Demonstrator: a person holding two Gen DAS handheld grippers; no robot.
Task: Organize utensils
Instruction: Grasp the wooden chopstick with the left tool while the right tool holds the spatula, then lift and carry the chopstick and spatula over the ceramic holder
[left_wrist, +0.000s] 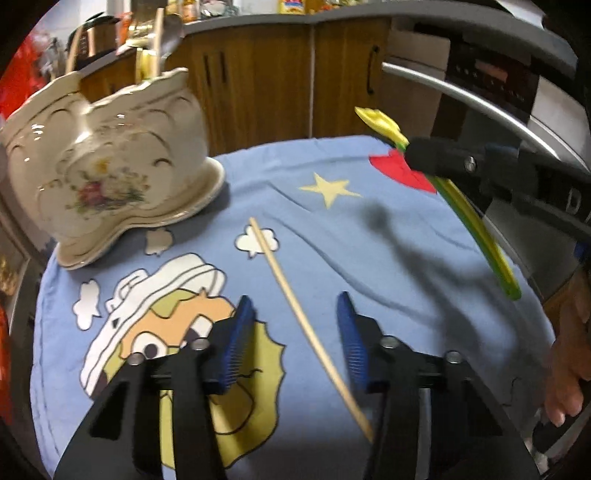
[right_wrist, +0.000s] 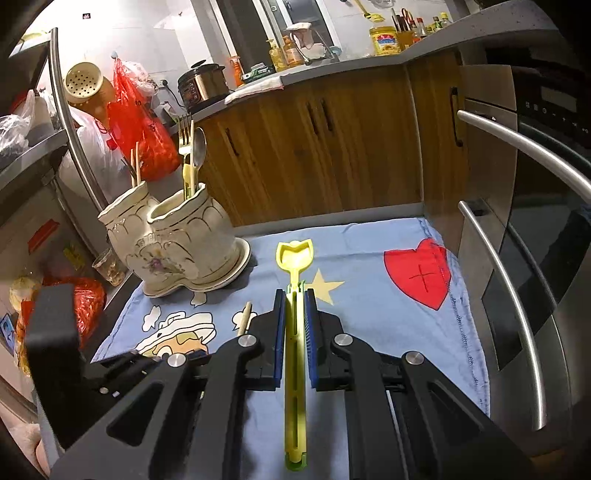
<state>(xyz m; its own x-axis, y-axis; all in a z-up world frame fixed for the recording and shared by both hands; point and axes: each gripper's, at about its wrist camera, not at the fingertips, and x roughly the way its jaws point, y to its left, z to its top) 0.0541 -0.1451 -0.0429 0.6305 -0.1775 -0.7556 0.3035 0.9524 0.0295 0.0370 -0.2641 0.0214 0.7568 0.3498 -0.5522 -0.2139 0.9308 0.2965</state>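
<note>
The right gripper (right_wrist: 294, 295) pinches a yellow-green plastic utensil (right_wrist: 295, 332) between its blue pads (right_wrist: 279, 332), jaws pressed against the handle. The utensil's long axis runs straight along the fingers: its notched yellow head points toward 12 o'clock, past the fingertips, and its green-tipped handle end trails back toward 6 o'clock. It is held above the blue cartoon cloth (right_wrist: 369, 258), clear of the surface.

In the left wrist view the left gripper (left_wrist: 295, 328) hovers with its jaws spread wide, holding nothing. Between the fingers, on the cloth, lies a single wooden chopstick (left_wrist: 295, 306); its long axis runs diagonally, one end pointing toward 11 o'clock at a cloud print, the other toward 5 o'clock.

The cream ceramic utensil holder (right_wrist: 177, 243) stands on the cloth at 10 o'clock, with two compartments: chopsticks (right_wrist: 136, 162) upright in the left one, a gold fork (right_wrist: 183, 136) and a spoon (right_wrist: 199, 147) in the right.
</note>
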